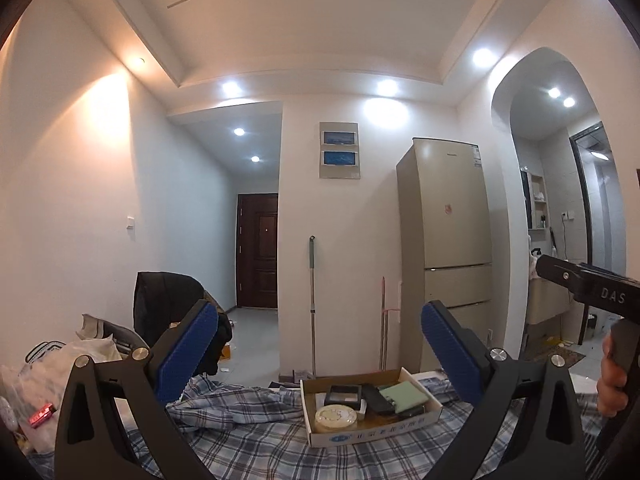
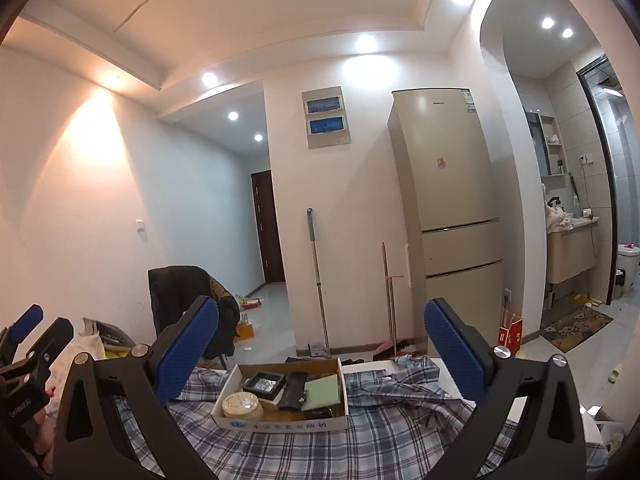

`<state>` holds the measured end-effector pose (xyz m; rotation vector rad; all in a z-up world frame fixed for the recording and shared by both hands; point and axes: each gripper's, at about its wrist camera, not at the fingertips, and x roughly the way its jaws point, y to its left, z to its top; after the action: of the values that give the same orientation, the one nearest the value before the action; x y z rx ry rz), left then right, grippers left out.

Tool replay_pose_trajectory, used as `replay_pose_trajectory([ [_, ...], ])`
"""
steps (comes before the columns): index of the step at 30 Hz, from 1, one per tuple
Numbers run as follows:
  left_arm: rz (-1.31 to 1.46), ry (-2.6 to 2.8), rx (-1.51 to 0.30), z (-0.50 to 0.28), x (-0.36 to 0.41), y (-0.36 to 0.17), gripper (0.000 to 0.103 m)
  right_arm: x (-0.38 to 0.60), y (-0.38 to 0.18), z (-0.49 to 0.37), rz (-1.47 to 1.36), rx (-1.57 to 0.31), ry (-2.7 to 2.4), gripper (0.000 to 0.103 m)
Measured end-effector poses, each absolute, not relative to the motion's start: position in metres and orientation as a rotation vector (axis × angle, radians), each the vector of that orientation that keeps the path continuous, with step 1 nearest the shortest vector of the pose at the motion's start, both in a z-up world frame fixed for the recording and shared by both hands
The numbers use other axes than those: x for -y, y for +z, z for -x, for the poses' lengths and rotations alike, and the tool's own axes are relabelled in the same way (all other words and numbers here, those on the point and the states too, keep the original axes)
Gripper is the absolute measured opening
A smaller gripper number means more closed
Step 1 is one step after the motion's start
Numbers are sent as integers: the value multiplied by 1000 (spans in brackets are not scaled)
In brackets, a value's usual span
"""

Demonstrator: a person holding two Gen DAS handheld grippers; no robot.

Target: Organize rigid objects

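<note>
- Left wrist view: your left gripper [image 1: 320, 344] is raised above the plaid cloth [image 1: 248, 444], its blue pads [image 1: 188, 354] spread wide with nothing between them
- Right wrist view: your right gripper [image 2: 322, 344] stands the same way, jaws fully apart and empty, looking out over the same cloth
- The things to sort are all inside the shallow cardboard box [image 1: 380, 432], which sits on the cloth ahead of both grippers and apart from them
- In the box you can make out a round cream tin [image 1: 335, 417] at the near left corner, a black framed case [image 1: 343, 396] behind it, a dark flat pouch [image 1: 378, 398] in the middle, and a pale green card [image 1: 404, 394] towards the right, lying partly over darker items
- I judge this to be either the very start or the very end of the job: both tools are empty and held back, and nothing loose shows on the cloth around the box
- If items still need arranging, your next move calls for lowering one gripper towards the box and choosing a piece with free edges; the round tin looks the easiest to close on
- The green card lies flat on other things, so you would need to catch it by an edge
- Steady the box with the other gripper, as it looks light and could slide on the rumpled cloth
- The fridge [image 1: 452, 220] and mop [image 1: 312, 300] behind are well clear of your work
</note>
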<state>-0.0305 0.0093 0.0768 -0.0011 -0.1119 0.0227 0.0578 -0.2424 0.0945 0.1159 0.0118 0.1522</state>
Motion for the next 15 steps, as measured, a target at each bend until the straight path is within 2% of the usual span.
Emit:
replay_pose_trajectory([
  [7, -18, 45, 55, 9, -9, 22, 103, 234, 56, -78, -104, -107, 130, 103],
  [15, -18, 49, 22, -3, -12, -7, 103, 225, 18, -84, -31, -65, 123, 103],
])
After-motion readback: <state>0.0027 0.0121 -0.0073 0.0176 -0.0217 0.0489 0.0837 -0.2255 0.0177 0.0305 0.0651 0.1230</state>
